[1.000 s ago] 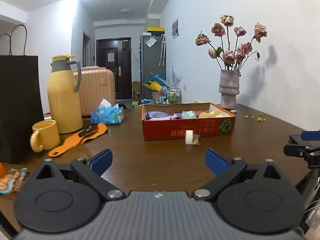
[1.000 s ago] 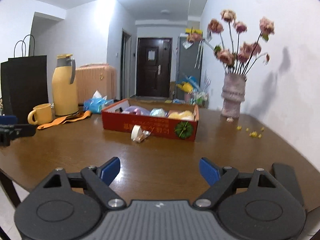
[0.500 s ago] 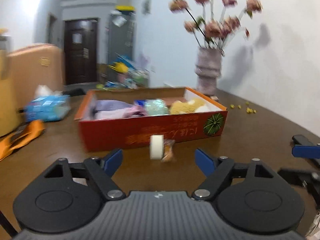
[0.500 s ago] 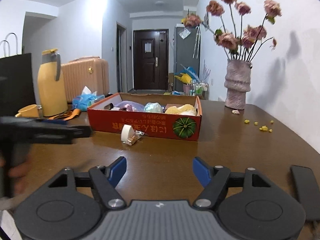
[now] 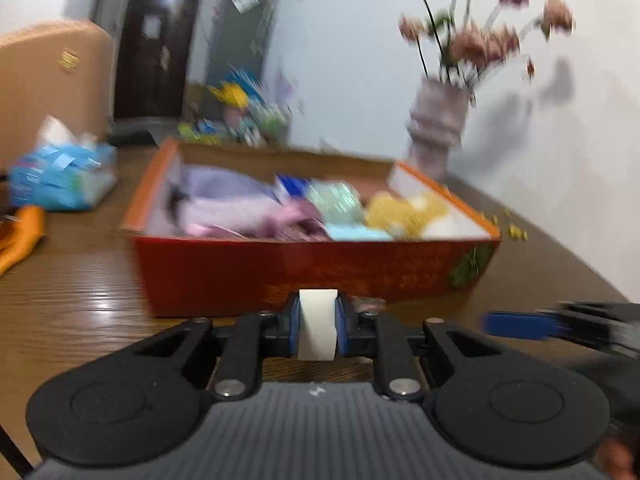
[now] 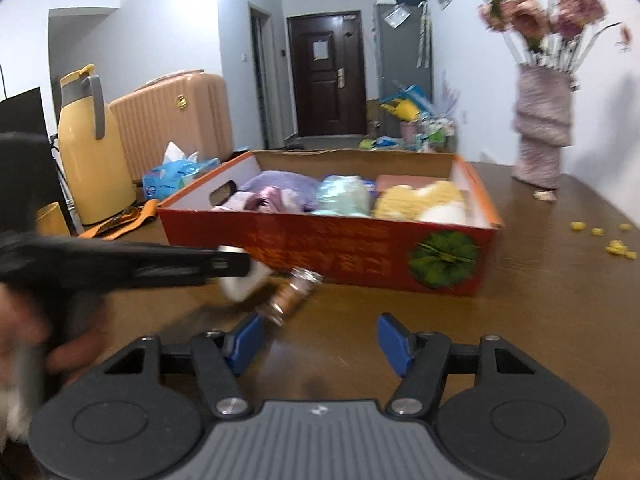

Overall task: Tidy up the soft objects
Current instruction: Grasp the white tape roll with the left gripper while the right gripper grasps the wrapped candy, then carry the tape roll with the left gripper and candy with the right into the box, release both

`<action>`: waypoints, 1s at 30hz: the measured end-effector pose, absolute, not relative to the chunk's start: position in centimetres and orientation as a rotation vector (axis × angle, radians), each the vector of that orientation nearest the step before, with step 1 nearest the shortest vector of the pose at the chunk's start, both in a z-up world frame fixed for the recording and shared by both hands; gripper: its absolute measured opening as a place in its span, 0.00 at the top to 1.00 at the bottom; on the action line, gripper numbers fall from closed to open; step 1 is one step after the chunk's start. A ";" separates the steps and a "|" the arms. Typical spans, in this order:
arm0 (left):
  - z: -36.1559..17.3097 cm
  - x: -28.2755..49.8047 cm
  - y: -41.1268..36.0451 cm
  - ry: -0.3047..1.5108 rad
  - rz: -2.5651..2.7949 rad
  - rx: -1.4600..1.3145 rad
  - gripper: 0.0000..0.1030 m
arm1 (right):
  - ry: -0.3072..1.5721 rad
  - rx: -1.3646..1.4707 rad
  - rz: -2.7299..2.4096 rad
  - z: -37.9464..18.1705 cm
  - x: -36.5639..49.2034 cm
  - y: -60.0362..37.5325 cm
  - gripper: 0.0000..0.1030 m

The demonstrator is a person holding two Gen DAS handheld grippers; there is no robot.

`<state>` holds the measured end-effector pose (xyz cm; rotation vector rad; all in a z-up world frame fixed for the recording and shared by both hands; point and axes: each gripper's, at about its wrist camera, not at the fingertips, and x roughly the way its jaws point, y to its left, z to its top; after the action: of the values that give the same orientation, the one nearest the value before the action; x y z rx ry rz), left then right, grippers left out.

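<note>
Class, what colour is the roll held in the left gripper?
White roll; clearest in the left wrist view.

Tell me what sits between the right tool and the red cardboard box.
In the right wrist view, a small shiny brown wrapped packet lies on the wooden table between the open right tool and the red cardboard box.

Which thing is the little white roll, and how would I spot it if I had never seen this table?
Find the big red box of soft things on the brown table. In front of its near wall, the left gripper is clamped on the white roll. A shiny crinkly wrapper trails beside it; the roll is the plain, smooth white one.
</note>
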<state>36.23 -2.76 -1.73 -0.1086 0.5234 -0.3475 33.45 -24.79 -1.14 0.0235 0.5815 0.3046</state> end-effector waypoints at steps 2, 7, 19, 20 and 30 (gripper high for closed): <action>-1.6 34.7 -0.8 0.516 -0.317 -0.163 0.83 | 0.614 0.025 0.302 -1.8 35.8 -23.2 0.45; -1.5 32.6 2.1 0.512 -0.222 -0.200 0.83 | 0.681 0.028 0.254 -3.6 39.8 -20.2 0.81; 0.3 25.5 -0.1 0.492 -0.267 -0.158 0.82 | 0.596 0.019 0.276 -2.1 30.2 -23.5 0.87; 0.3 24.8 -0.5 0.502 -0.284 -0.167 0.82 | 0.593 0.033 0.275 -1.8 28.5 -24.2 0.87; 2.7 20.0 -4.4 0.427 -0.341 -0.097 0.82 | 0.511 0.098 0.254 0.6 20.7 -28.4 0.87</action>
<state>20.02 -4.41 2.73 -0.0969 0.4268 -0.3409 20.66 -28.44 0.56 0.0980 0.5109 0.2541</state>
